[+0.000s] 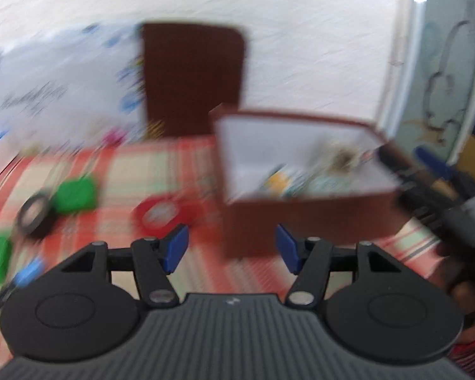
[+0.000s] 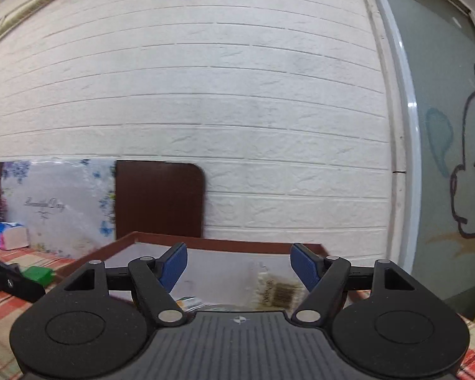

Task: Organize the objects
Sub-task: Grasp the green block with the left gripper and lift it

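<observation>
Left wrist view was blurred: the left gripper [image 1: 231, 247] hung with jaws apart and nothing between them, just near of a brown box [image 1: 304, 215] standing open on the checked cloth [image 1: 120, 171]. Small objects lay inside the box. To the left on the cloth lay a red tape roll [image 1: 161, 215], a green block [image 1: 76, 194] and a black tape roll [image 1: 34, 217]. At the right edge the right gripper [image 1: 424, 174] reached over the box's far right corner. Right wrist view showed its jaws spread and empty above the box interior, a white brick wall [image 2: 205, 95] beyond.

Open brown box [image 1: 304, 218] holds small items; red tape ring [image 1: 161, 215] lies beside it.
</observation>
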The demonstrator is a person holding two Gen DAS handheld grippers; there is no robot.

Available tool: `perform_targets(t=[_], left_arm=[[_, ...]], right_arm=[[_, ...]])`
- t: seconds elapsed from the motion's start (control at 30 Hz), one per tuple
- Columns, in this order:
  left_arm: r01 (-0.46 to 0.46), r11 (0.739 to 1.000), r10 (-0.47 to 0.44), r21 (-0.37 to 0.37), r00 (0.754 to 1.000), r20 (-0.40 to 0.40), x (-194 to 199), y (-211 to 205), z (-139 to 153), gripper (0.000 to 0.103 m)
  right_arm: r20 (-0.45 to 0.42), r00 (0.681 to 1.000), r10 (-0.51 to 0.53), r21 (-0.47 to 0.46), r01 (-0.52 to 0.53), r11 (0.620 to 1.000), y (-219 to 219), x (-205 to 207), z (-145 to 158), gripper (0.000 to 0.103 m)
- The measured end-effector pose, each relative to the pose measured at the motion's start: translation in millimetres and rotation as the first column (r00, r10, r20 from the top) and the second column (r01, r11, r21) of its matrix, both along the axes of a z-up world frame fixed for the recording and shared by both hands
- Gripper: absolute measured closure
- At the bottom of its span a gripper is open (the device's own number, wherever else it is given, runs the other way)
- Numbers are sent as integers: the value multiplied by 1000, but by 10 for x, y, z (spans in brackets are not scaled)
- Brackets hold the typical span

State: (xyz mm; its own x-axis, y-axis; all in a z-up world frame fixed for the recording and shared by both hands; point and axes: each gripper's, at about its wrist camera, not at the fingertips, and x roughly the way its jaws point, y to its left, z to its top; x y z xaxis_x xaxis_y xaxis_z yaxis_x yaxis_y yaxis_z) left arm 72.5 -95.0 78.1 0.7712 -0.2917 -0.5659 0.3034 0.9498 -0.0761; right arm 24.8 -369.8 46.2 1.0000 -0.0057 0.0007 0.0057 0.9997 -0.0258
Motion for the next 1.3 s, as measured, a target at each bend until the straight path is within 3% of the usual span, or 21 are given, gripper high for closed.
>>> perform_targets(t=[0.13,0.2,0.43,0.67,0.8,0.87,0.93,1.07,1.1,1.3], left_arm=[[-180,982,186,59,973,-135,-154,604,-402,40],[-236,970,242,54,958,-153,-236,854,-493,40],[-337,941,333,-23,937,-109,-293,1429,-451,40],[-455,880,450,-135,891,-69,-330,2256,-428,40],[-499,845,494,-194,866,-76,-220,2814,-379,40],[-485,849,477,-208,874,-93,-60,2980,-336,40],[-434,874,420,-217,901,-109,134,3052,-297,40],[-337,895,306,-292,940,-149,474,3117,-281,39],[-317,897,280,-308,947,-159,551,3112,-297,37],[-213,929,163,-304,970,-183,890,2977,-427,38]], right_arm=[[-80,981,179,-33,-182,983,396,-211,-78,33],[-138,956,260,-61,-270,961,626,-280,-140,38],[-330,857,395,-24,-426,904,1296,-279,-240,60],[-450,769,455,9,-505,863,1903,-145,-244,61],[-481,736,477,6,-542,841,2236,5,-207,61],[-487,718,497,22,-558,829,2396,117,-170,61],[-498,697,517,39,-578,815,2579,256,-130,60],[-522,645,558,47,-631,774,2989,514,-99,53],[-534,633,561,36,-645,763,3101,578,-119,49],[-624,558,546,-1,-700,714,3636,922,-342,49]])
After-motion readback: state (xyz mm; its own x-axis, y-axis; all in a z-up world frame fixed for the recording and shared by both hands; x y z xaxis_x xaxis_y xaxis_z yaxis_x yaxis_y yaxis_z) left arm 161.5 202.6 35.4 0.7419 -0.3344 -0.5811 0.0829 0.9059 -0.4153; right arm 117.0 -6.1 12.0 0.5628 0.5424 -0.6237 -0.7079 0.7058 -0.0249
